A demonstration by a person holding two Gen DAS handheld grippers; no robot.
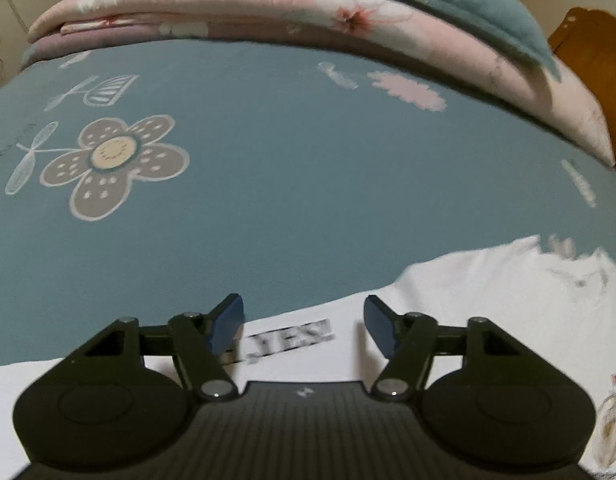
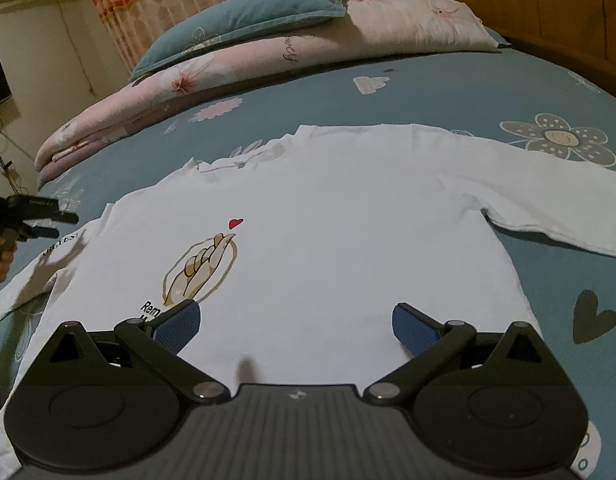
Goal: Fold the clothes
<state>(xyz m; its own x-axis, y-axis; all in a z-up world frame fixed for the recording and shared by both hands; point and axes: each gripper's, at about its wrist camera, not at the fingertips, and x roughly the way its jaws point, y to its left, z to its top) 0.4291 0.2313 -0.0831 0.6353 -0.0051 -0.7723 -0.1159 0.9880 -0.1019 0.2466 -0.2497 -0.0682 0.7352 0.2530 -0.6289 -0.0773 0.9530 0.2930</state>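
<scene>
Shirt [image 2: 340,216] spread flat on a bed [image 2: 488,92].
Folded quilt [image 2: 235,68] lies along the bed's far edge, a pillow [image 2: 243,16] on top; the headboard [image 2: 548,4] stands right. The left gripper [image 1: 303,324] hovers above the shirt's left sleeve [image 1: 448,320].

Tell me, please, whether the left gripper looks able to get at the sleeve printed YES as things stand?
Probably yes: the left gripper hangs open right over the sleeve, nothing lies between them, and the sleeve rests flat on the bed.

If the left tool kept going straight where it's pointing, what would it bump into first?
Probably the white shirt's sleeve, near its "YES!" print. The left tool is open and angled down at it, though depth is hard to judge.
</scene>
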